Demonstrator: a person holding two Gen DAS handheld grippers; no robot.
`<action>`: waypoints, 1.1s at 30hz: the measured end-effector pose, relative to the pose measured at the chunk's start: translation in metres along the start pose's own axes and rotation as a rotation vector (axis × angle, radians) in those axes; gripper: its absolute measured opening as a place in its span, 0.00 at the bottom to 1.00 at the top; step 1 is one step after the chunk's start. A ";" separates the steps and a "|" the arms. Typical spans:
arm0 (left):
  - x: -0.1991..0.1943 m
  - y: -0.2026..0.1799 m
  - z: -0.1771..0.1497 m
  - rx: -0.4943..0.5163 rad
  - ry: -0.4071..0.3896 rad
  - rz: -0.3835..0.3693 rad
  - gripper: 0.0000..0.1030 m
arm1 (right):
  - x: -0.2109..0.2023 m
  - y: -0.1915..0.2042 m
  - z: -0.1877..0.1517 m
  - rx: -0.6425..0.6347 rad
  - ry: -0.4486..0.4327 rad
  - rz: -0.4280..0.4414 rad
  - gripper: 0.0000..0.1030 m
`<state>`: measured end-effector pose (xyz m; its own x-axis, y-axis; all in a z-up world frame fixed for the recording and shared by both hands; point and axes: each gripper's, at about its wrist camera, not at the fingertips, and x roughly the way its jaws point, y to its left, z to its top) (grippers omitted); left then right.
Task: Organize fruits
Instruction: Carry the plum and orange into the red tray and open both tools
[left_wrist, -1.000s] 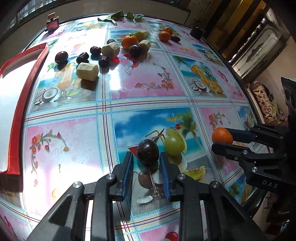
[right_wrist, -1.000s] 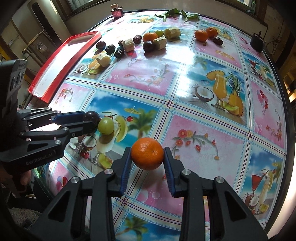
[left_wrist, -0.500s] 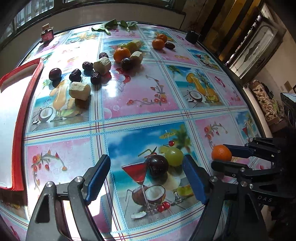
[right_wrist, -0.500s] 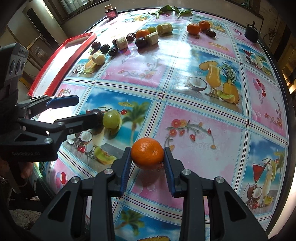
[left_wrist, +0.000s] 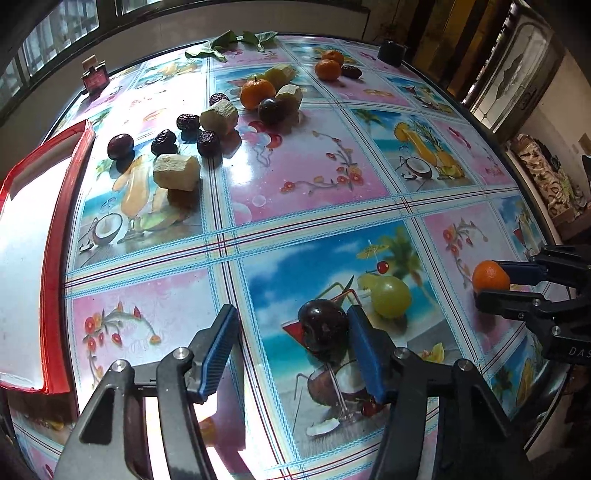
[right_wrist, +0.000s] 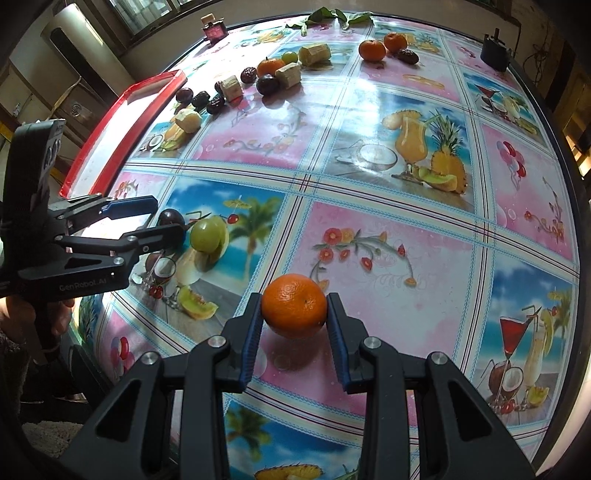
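Orange mandarin is pinched in the right claw; the left claw gapes beside a plum. Most fruit remains scattered on the counter, so sorting seems barely begun.

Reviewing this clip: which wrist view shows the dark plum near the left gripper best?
The left wrist view. The dark plum sits large between the open left gripper fingers, against the right one. In the right wrist view, the plum is small and partly hidden behind that gripper's finger, beside the green grape.
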<state>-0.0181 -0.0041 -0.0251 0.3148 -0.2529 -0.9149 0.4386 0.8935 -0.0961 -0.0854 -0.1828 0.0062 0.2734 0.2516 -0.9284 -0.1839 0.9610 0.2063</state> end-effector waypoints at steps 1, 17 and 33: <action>0.000 -0.001 0.002 0.000 -0.007 0.000 0.55 | 0.000 0.000 0.000 -0.003 -0.001 -0.003 0.35; -0.026 0.011 -0.011 -0.083 -0.065 -0.123 0.22 | -0.001 0.023 0.010 -0.070 -0.059 -0.043 0.35; -0.093 0.126 -0.047 -0.289 -0.185 0.083 0.23 | 0.022 0.153 0.069 -0.217 -0.076 0.075 0.35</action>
<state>-0.0322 0.1493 0.0295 0.4983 -0.2142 -0.8401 0.1568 0.9753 -0.1557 -0.0426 -0.0228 0.0389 0.3205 0.3372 -0.8852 -0.4026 0.8944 0.1949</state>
